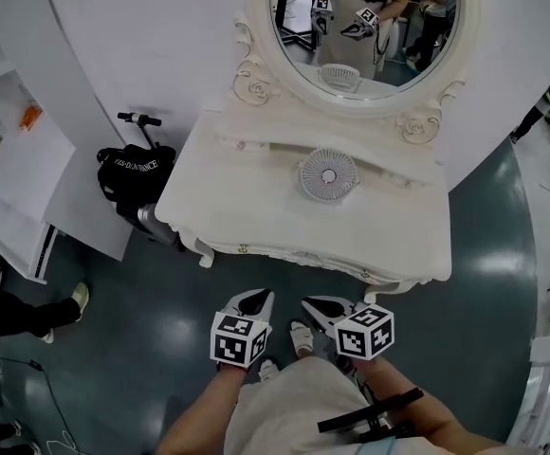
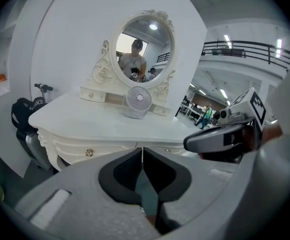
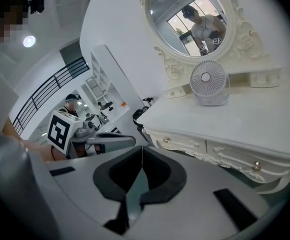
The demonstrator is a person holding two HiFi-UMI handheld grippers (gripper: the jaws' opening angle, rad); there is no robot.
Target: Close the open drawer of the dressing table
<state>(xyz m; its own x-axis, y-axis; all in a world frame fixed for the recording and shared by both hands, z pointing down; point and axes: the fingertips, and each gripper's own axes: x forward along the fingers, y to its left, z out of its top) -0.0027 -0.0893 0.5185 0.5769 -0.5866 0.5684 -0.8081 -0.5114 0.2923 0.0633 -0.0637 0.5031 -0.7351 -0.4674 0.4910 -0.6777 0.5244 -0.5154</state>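
The white dressing table [image 1: 247,207] stands in front of me with an oval mirror [image 1: 365,36] on it. Its drawer fronts [image 3: 220,151] with small metal knobs [image 2: 88,153] look flush with the carved front; I see no drawer standing out. My left gripper [image 1: 261,295] and right gripper [image 1: 309,303] hover side by side over the dark floor, a short way in front of the table and not touching it. Both are shut with nothing between the jaws, as the left gripper view [image 2: 142,152] and the right gripper view [image 3: 142,152] show.
A small white fan [image 1: 329,174] stands on the tabletop below the mirror. A black bag [image 1: 135,171] and a scooter handle [image 1: 138,118] sit by the table's left side. White shelving [image 1: 14,173] is at the far left, with a person's shoe [image 1: 81,298] near it.
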